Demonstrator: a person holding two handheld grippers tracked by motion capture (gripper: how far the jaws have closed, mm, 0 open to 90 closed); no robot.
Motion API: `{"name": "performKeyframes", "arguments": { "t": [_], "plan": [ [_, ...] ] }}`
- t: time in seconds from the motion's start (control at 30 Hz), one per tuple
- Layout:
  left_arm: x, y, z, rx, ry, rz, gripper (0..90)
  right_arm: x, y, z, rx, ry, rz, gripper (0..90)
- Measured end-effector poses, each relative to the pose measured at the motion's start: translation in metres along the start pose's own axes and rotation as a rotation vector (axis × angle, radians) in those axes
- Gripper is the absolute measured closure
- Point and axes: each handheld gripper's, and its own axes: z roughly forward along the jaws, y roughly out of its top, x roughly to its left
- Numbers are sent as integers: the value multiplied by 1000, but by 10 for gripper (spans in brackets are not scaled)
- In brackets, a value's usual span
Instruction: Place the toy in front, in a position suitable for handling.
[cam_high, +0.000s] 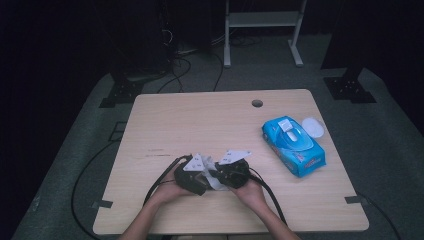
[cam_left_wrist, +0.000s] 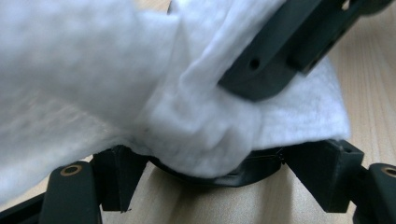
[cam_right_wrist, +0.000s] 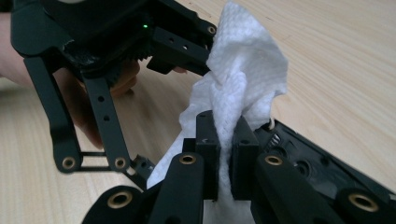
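1. Evidently a wipe job in hand: both claws meet low over the near middle of the pale wooden bench (cam_high: 165, 120), tips almost touching.
2. Right claw (cam_right_wrist: 225, 140) is clamped tight on a crumpled white textured wet wipe (cam_right_wrist: 243, 70); the pads pinch a bunched fold, the rest billowing up above them. Pinching the fold gives a firm hold on limp cloth.
3. Left claw (cam_high: 202, 176) stands partly spread. In its own view the wipe (cam_left_wrist: 154, 93) drapes over it; whether its pads press the cloth I cannot tell. My guess: it steadies or spreads the sheet while the other side holds.
4. Blue plastic wet-wipe pack (cam_high: 294, 145) lies well apart on the bench's right side, flap open, white round lid (cam_high: 312, 127) just beside it. Likely the sheet's source, parked out of the working area.
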Motion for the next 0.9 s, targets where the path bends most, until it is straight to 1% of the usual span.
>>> {"name": "performKeyframes", "arguments": {
  "t": [0.03, 0.07, 0.1, 0.13, 0.17, 0.23, 0.27, 0.33, 0.37, 0.4, 0.43, 0.47, 0.5, 0.53, 0.57, 0.6, 0.63, 0.67, 0.73, 0.8, 0.9],
  "plan": [
    [0, 0, -1, -3, 1, -1, 240, -2, 1, 0, 4, -11, -2, 842],
    [0, 1, -1, -7, 0, -4, 240, -6, 0, -2, 6, -35, -11, 841],
    [0, 1, -1, -9, -3, -6, 240, -16, -2, -8, 27, -99, -21, 842],
    [1, 1, -1, -10, -6, -7, 240, -16, -2, -8, 27, -99, -21, 842],
    [1, 1, -1, -12, -7, -5, 240, -25, -8, -13, 29, -99, 30, 843],
    [1, 1, -1, -12, -8, -6, 240, -26, -11, -15, 26, -97, 33, 843],
    [1, 1, 0, -9, -7, -3, 240, -23, -11, -16, 21, -74, 48, 843],
    [1, 1, 0, -1, -1, 1, 240, -15, -10, -14, 7, -42, 35, 843],
    [0, 2, 0, -3, 0, -2, 240, -8, -6, -9, -10, 13, 40, 843],
    [0, 2, 0, -3, 0, -2, 240, -8, -6, -9, -10, 13, 40, 843],
    [0, 2, 0, 1, 0, 2, 240, -4, -3, -6, -12, 16, 32, 843],
    [0, 2, 0, -1, 1, -3, 240, -3, 0, -3, -8, 10, 17, 842],
    [0, 1, 0, -1, 3, -4, 240, -3, 2, 0, -6, 7, 17, 842],
    [1, 1, -1, -3, 2, -5, 240, -6, 4, 2, -6, -2, 19, 842],
    [1, 1, -1, -9, 1, -14, 240, -9, 4, 3, -11, -23, 20, 842],
    [1, 1, -1, -9, 3, -8, 240, -13, 4, 2, -15, -46, 27, 842],
    [1, 0, -1, -10, 3, -9, 240, -18, 4, 2, -8, -76, 26, 842],
    [1, 1, -1, -10, 2, -8, 240, -23, 2, 1, -8, -91, 20, 842],
    [2, 1, -1, -7, 0, -5, 240, -30, -1, -2, -4, -110, 36, 842],
    [1, 1, -1, -2, 3, 3, 240, -28, -2, -3, -12, -102, 54, 843],
    [0, 2, 0, 0, 2, 3, 240, -17, 3, 1, -25, -57, 45, 843]
  ]
}}
